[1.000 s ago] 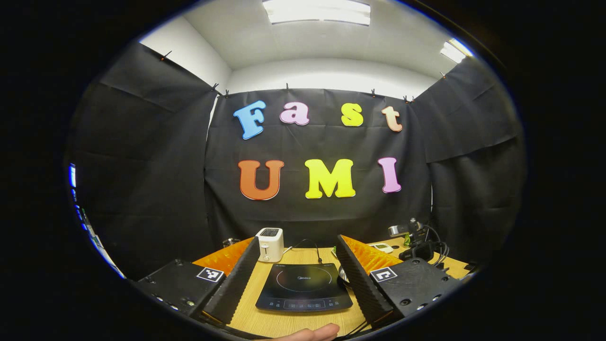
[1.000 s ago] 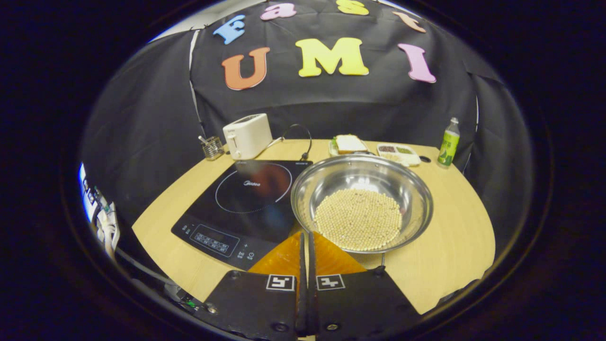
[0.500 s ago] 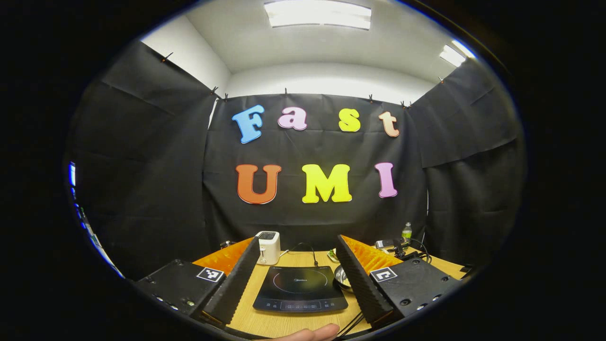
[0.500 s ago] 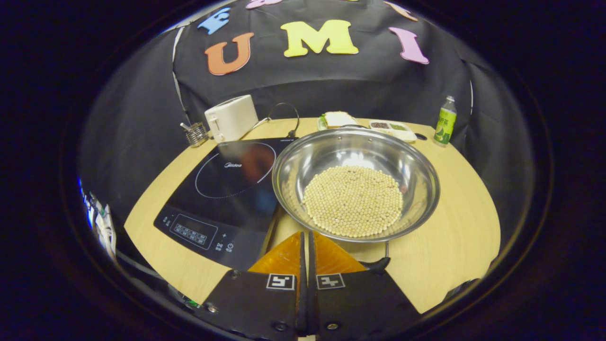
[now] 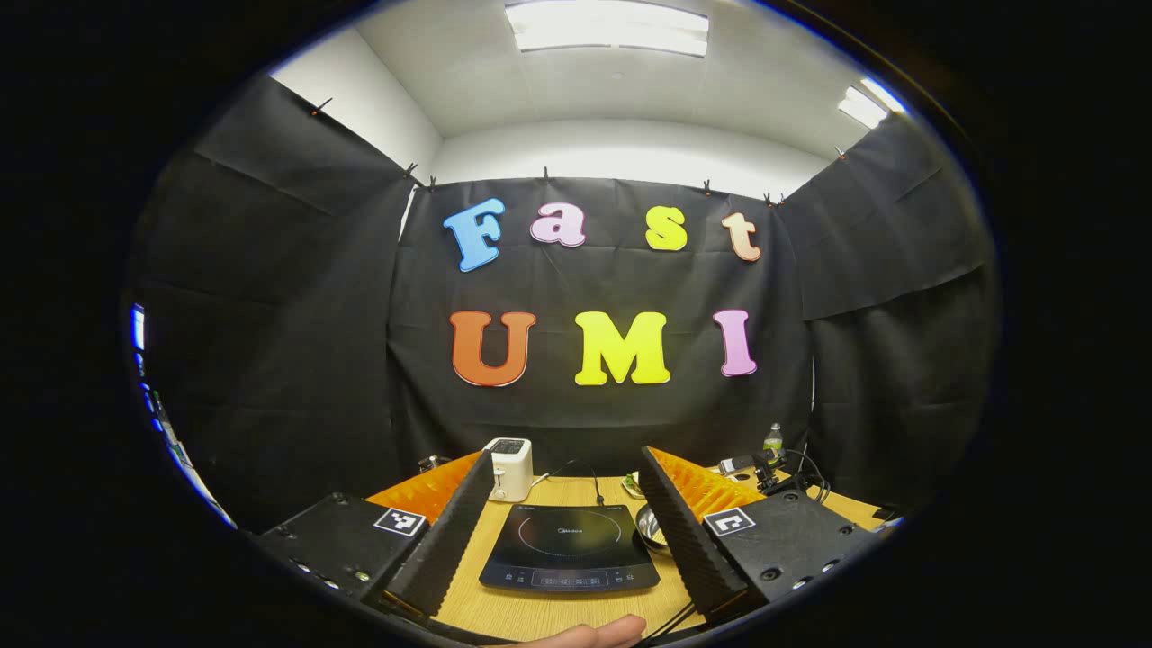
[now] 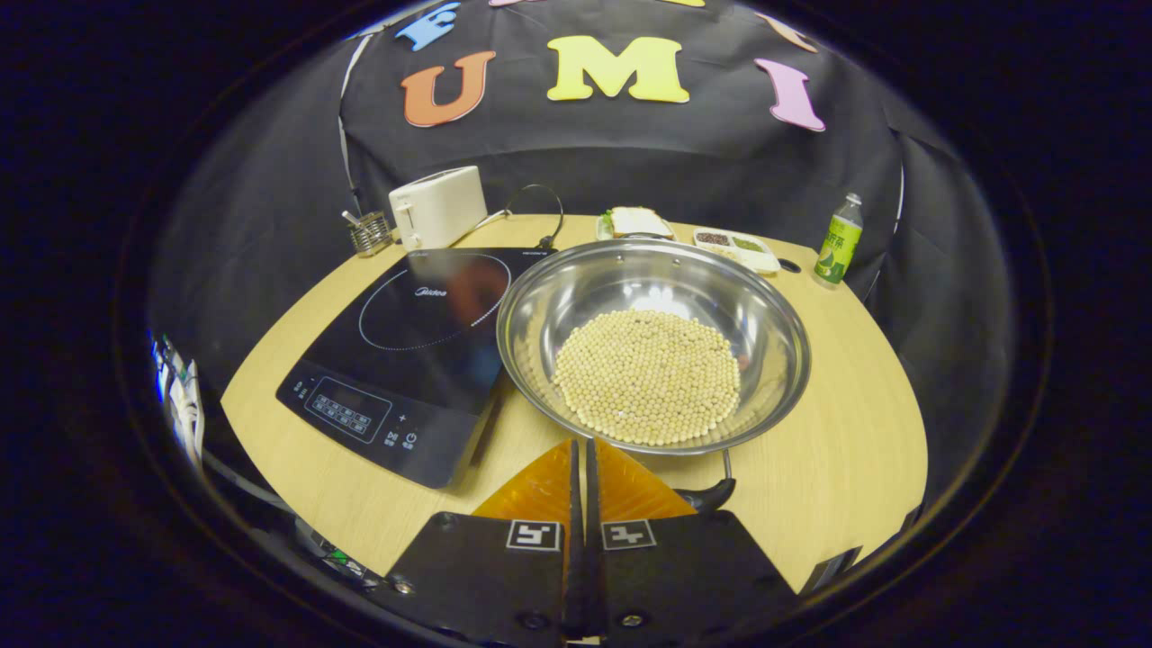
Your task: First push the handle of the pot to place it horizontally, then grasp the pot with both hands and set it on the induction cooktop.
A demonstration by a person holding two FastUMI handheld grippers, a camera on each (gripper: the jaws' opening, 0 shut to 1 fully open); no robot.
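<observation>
Logging the right gripper point(image 6: 580, 450) first: I see its two fingers pressed flat together with nothing between them, tips just short of the near rim of the pot point(image 6: 652, 346). The pot is a wide, shallow, round steel pan, polished and reflective, its floor covered by an even bed of small pale round beans point(image 6: 648, 376). It sits on the wooden table point(image 6: 855, 432), touching or slightly overlapping the right edge of the induction cooktop point(image 6: 409, 346), a flat glossy black slab with a printed ring and a control strip. A dark curved pot handle point(image 6: 706, 493) pokes out below the near rim, just beside my right finger. Next, the left gripper point(image 5: 567, 468): jaws spread wide, holding nothing, ridged inner faces framing the cooktop far off. Further items: boxy white toaster point(image 6: 438, 208), wire utensil holder point(image 6: 370, 233), sandwich plate point(image 6: 636, 222), small divided tray point(image 6: 736, 249), green bottle point(image 6: 837, 240).
</observation>
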